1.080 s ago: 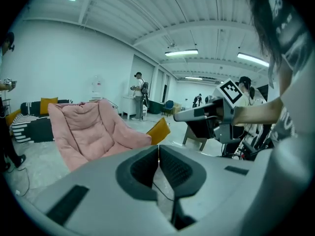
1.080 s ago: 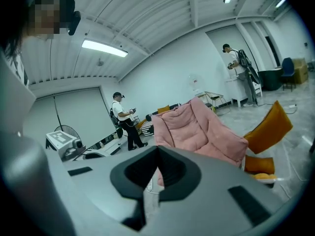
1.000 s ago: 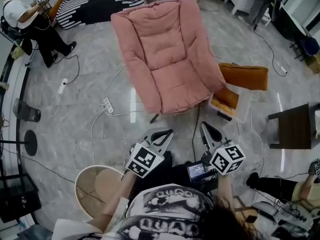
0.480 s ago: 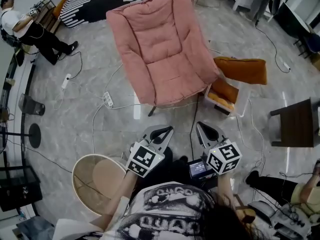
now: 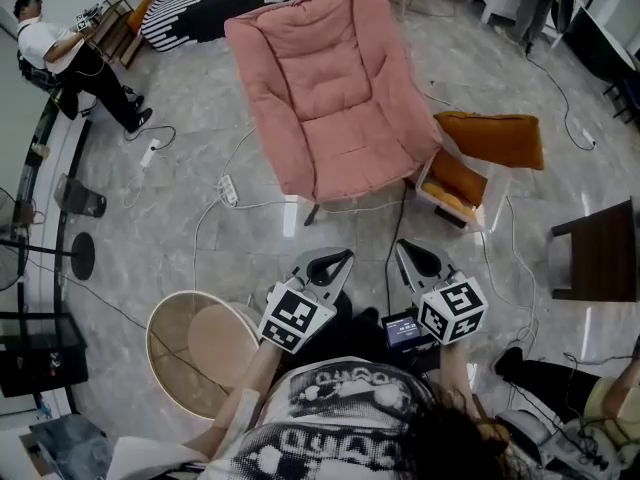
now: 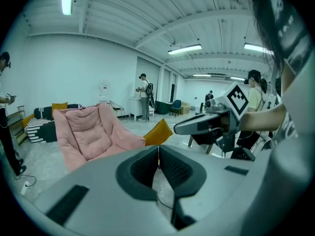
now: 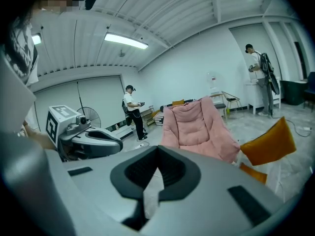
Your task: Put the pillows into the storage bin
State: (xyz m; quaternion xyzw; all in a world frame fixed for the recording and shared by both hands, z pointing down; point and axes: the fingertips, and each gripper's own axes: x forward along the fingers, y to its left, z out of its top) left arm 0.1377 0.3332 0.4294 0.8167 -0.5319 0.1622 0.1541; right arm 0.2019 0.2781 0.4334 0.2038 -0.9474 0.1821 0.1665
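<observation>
Both grippers sit at the lower centre of the head view, side by side and pointing up the frame. The left gripper (image 5: pixel 337 261) has its jaws pressed together with nothing between them, and the right gripper (image 5: pixel 411 255) is likewise closed and empty. The white bin (image 5: pixel 493 211) stands on the floor right of centre, just beside the pink chair (image 5: pixel 335 88) that fills the upper middle. One orange pillow (image 5: pixel 492 138) lies across the bin's top, sticking out to the right; a second pillow (image 5: pixel 453 181) rests inside it. Both grippers are well apart from the bin. A round tan stool (image 5: pixel 200 346) is at lower left, and a dark table (image 5: pixel 600 253) is at the right edge.
</observation>
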